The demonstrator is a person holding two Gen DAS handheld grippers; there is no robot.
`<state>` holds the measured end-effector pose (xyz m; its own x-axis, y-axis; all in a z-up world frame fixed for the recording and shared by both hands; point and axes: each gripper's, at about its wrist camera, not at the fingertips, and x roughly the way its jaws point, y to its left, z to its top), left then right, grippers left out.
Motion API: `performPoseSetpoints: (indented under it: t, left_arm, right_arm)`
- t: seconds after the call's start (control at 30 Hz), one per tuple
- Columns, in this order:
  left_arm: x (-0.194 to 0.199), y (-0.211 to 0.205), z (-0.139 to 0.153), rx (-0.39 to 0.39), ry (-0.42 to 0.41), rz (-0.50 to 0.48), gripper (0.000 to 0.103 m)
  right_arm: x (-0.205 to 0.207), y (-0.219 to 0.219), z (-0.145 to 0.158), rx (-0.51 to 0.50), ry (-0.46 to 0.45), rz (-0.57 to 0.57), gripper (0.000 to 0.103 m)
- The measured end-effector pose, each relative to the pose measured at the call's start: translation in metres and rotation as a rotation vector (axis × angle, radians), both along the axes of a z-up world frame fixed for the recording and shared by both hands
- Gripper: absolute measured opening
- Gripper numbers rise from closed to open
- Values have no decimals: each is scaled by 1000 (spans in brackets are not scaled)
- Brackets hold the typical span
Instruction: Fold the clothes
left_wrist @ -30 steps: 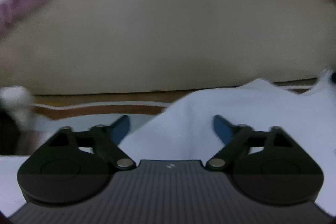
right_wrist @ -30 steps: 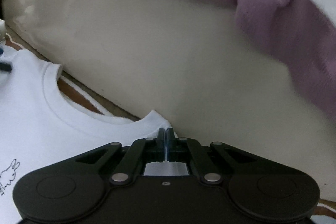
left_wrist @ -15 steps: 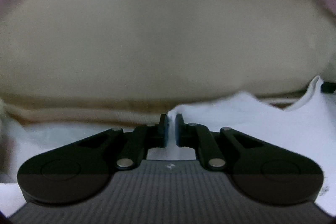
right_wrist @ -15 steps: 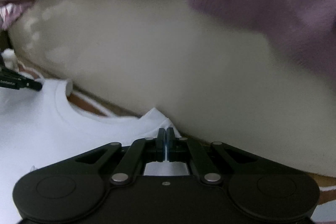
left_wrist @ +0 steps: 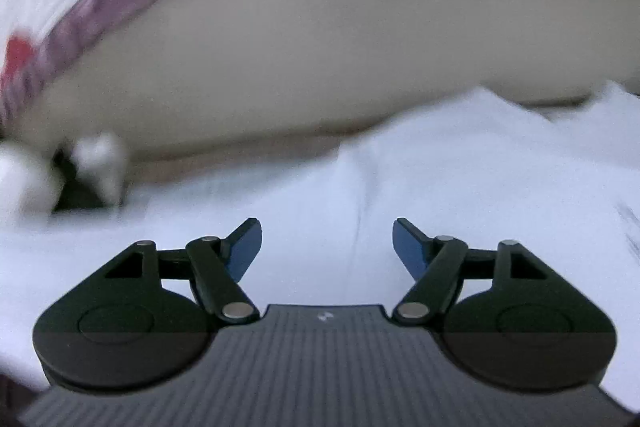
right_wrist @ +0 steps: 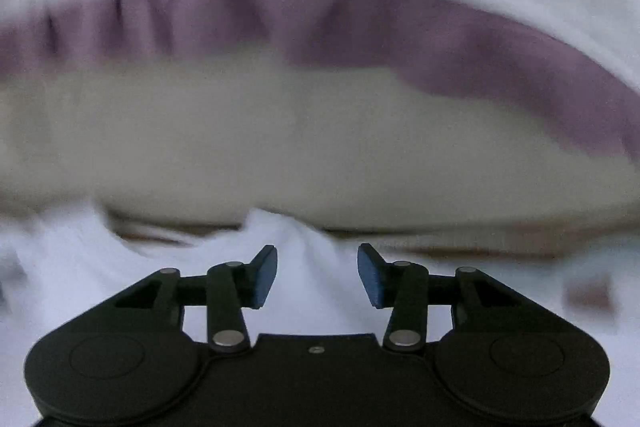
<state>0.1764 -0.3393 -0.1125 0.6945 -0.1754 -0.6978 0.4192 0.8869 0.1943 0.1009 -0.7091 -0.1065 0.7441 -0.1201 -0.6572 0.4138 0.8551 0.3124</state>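
Hovering low over the white shirt (left_wrist: 440, 179), the left claw (left_wrist: 327, 247) gapes wide, cloth spread beneath and ahead of it. The right claw (right_wrist: 317, 275) stands parted too, a raised ridge of the shirt (right_wrist: 296, 239) between its blue pads (right_wrist: 264, 279), untouched.

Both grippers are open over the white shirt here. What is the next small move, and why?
Probably lower the right gripper and close it on the raised ridge of the white shirt between its open jaws. The left gripper is also open over flat cloth, holding nothing, so no fold can start without a fresh grasp.
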Motion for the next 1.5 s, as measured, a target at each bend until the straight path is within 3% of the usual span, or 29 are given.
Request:
performPoseSetpoints:
  t: [0.13,0.3,0.43,0.57,0.63,0.77,0.83,0.97,1.07,1.13,1.3,1.37,1.4,1.5]
  left_arm:
    - [-35,78,19,-116,66,113,72]
    - [-47,140,47,-353,43,242,72]
    - [-55,195,60,-560,28,358,70]
    - [-56,240,84,-613,-131,424,71]
    - [-50,264,91,-637,-153,472,71]
    - [-33,314,81,-775,-55,512,69]
    - [-32,332,77,-851,-19,504,67]
    - [-26,361,67,-952,-6,525,63]
    - [-26,380,52,-1052,4,586,53]
    - [-26,388,42,-1100,15,600,53]
    - [-20,377,43,-1023,10,592,53]
    - [-21,371,45,-994,-12,593,53]
    - [-22,368,46,-979,-24,594,53]
    - [-35,358,59,-982,-76,576,53]
  right_arm:
    - [-48,53,15,191,-173,174,51]
    - [-58,147,62,136,-243,505,51]
    - [-48,235,83,54,-300,672,51]
    - [-32,290,91,-8,-317,753,51]
    - [-13,316,93,-28,-321,792,51]
    - [9,387,98,-204,-328,909,47]
    - [24,430,100,-339,-317,986,23]
    - [49,498,102,-510,-290,1095,22]
    - [66,543,99,-617,-278,1144,25]
    - [79,564,90,-668,-263,1157,39]
    - [100,578,67,-648,-231,1107,39]
    - [101,568,70,-589,-248,1019,33]
    - [100,561,72,-558,-263,966,8]
    - [89,528,89,-381,-323,866,5]
